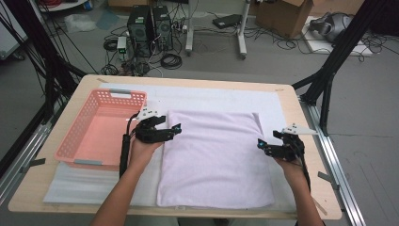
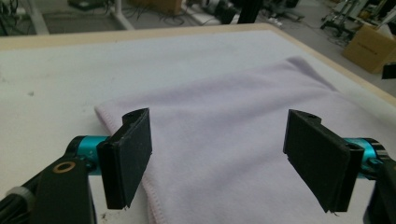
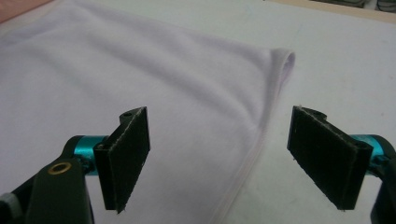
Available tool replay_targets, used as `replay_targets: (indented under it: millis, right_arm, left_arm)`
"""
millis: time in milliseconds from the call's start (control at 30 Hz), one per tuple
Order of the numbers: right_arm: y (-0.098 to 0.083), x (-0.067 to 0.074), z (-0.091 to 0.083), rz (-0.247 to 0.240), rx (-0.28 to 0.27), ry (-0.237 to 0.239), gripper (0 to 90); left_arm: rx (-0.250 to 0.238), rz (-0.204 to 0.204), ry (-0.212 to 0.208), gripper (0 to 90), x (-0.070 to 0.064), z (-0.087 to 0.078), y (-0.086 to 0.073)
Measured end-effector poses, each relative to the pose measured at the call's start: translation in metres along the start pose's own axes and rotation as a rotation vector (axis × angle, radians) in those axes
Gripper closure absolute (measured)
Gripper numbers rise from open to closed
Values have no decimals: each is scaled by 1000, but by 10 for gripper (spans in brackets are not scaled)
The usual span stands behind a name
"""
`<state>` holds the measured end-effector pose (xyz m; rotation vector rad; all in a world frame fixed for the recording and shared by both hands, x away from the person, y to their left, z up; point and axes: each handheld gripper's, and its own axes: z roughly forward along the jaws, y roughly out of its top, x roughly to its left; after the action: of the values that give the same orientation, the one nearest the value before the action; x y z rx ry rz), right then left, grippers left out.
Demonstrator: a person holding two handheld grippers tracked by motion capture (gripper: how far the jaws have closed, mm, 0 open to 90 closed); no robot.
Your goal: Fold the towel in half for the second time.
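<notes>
A pale lilac folded towel (image 1: pixel 214 157) lies flat on a white mat (image 1: pixel 211 96) in the middle of the table. My left gripper (image 1: pixel 176 128) hovers at the towel's left edge, near its far left corner. In the left gripper view its jaws (image 2: pixel 219 158) stand wide apart above the towel (image 2: pixel 233 116), with the hemmed edge below the left jaw. My right gripper (image 1: pixel 260 143) is at the towel's right edge. In the right gripper view its jaws (image 3: pixel 224 161) are wide apart, with the towel's (image 3: pixel 140 70) right hem running between them. Neither gripper holds anything.
An empty pink plastic basket (image 1: pixel 120 92) stands on the table to the left of the towel, right beside my left hand. The wooden table edge (image 1: pixel 301 122) runs close to my right gripper. Cables, computer towers and boxes lie on the floor beyond the table.
</notes>
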<state>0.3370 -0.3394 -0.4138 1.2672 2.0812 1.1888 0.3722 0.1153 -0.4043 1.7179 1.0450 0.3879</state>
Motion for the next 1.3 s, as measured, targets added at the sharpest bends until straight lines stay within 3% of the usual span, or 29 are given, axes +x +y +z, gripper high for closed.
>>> replay_targets:
  millis: [67, 233, 333, 400, 467, 533, 633, 700, 867, 933, 1000, 1067, 1100, 1133, 1200, 1300]
  right_arm:
    - [8, -8, 9, 21, 29, -10, 199]
    - [18, -26, 28, 78, 72, -49, 203]
    - [22, -31, 38, 84, 97, -58, 232]
    - [22, -34, 45, 100, 106, -63, 243]
    - [21, -35, 51, 121, 105, -59, 292]
    - [20, -32, 57, 122, 104, -60, 342]
    - [18, -32, 67, 89, 144, -99, 392]
    - [18, -33, 70, 96, 148, -138, 408]
    - [16, -32, 80, 73, 166, -132, 547]
    - [16, -32, 81, 83, 163, -123, 652]
    - [17, -32, 81, 101, 162, -79, 829]
    - [17, -29, 81, 99, 166, -78, 846]
    - [17, -28, 81, 96, 168, -82, 850]
    - [17, -28, 80, 100, 169, -79, 853]
    - [18, -29, 79, 104, 164, -81, 860]
    - [21, -29, 74, 88, 122, -110, 864]
  left_arm:
    - [29, -17, 18, 250, 5, 10, 1]
    - [84, -3, 54, 309, 15, 30, 1]
    - [92, -11, 105, 320, 21, 39, 0]
    - [125, 7, 148, 342, 26, 45, -4]
    - [158, 8, 158, 346, 29, 50, -8]
    - [171, 3, 157, 358, 30, 54, -11]
    - [192, -16, 177, 372, 34, 58, -15]
    - [196, 2, 189, 388, 34, 60, -16]
    - [211, 47, 217, 440, 31, 61, -17]
    - [207, 37, 230, 482, 29, 61, -17]
    - [205, 41, 207, 585, 29, 60, -17]
    - [204, 31, 145, 780, 27, 60, -18]
    - [205, 37, 158, 838, 24, 61, -18]
    - [208, 19, 162, 846, 24, 61, -17]
    - [199, -57, 162, 853, 27, 59, -15]
    - [138, -87, 178, 856, 26, 54, -9]
